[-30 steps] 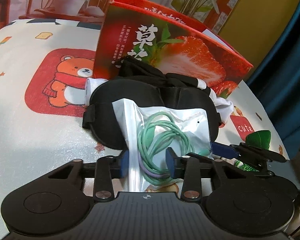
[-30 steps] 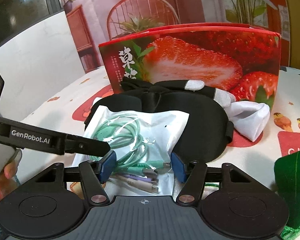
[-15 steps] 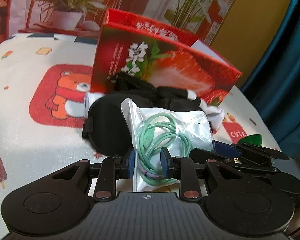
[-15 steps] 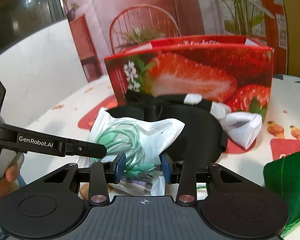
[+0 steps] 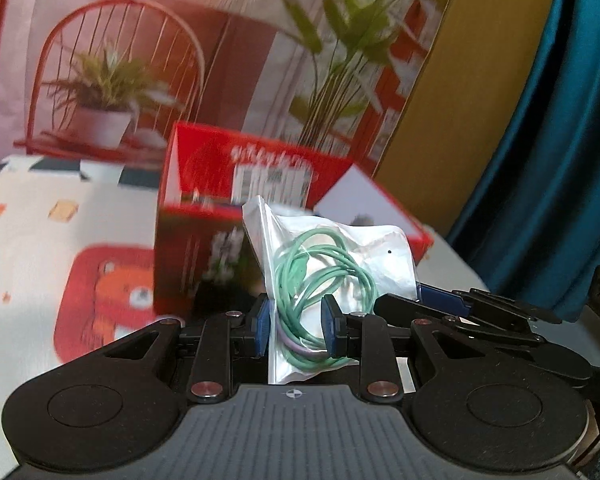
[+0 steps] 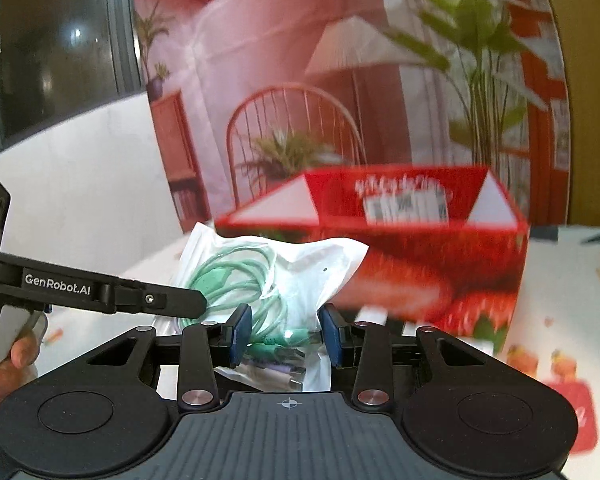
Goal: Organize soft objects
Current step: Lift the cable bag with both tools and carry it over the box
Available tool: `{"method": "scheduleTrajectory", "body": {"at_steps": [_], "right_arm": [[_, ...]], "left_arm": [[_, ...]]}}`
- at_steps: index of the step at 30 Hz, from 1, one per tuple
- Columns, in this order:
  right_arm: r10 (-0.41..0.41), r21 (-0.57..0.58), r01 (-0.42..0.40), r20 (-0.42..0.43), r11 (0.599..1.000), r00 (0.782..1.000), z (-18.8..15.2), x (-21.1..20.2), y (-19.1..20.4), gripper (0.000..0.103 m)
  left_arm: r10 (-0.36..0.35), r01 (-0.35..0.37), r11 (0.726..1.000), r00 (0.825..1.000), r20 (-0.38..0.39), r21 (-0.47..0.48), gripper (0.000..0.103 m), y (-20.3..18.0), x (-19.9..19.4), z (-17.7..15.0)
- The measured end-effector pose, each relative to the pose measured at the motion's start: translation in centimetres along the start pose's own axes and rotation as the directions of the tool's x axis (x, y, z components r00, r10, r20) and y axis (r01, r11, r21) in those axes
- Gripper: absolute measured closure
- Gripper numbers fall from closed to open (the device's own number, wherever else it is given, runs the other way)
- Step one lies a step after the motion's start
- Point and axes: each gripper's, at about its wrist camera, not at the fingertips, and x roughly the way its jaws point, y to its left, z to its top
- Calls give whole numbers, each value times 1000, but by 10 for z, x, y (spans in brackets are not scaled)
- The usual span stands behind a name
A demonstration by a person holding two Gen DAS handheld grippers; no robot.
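Cable bag (image 5: 340,264) held by both grippers.
My left gripper (image 5: 296,330) and right gripper (image 6: 286,334) each pinched it, lifted before the red box (image 5: 204,208).

My left gripper (image 5: 296,326) hides lower edge of cable pouch (image 5: 340,256). Strawberry box (image 6: 412,248) motion-blurred, label print unreadable, its base behind pouch. Bear print (image 5: 112,292) on tablecloth smeared. Hand (image 6: 4,368) cut off by frame edge.
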Motion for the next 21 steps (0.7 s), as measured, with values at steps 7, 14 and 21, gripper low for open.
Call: {"method": "scheduleTrajectory", "body": {"at_steps": [7,14,21], "right_arm": [[-11,-2,11,54,1000,998,53,11,-16,68],[-18,-25,18,6,1000,1000,86,48,-41,67],[-63,-24,62,-48,998,997,99,91,-64,67]], "left_arm": [[-5,4,1000,1000,28,23,75,-5,22,49],[1,-1,1000,1000,-7,-30,75,7,61,81],[58,-60,998,997,-58,-36,75,11,108,100]]}}
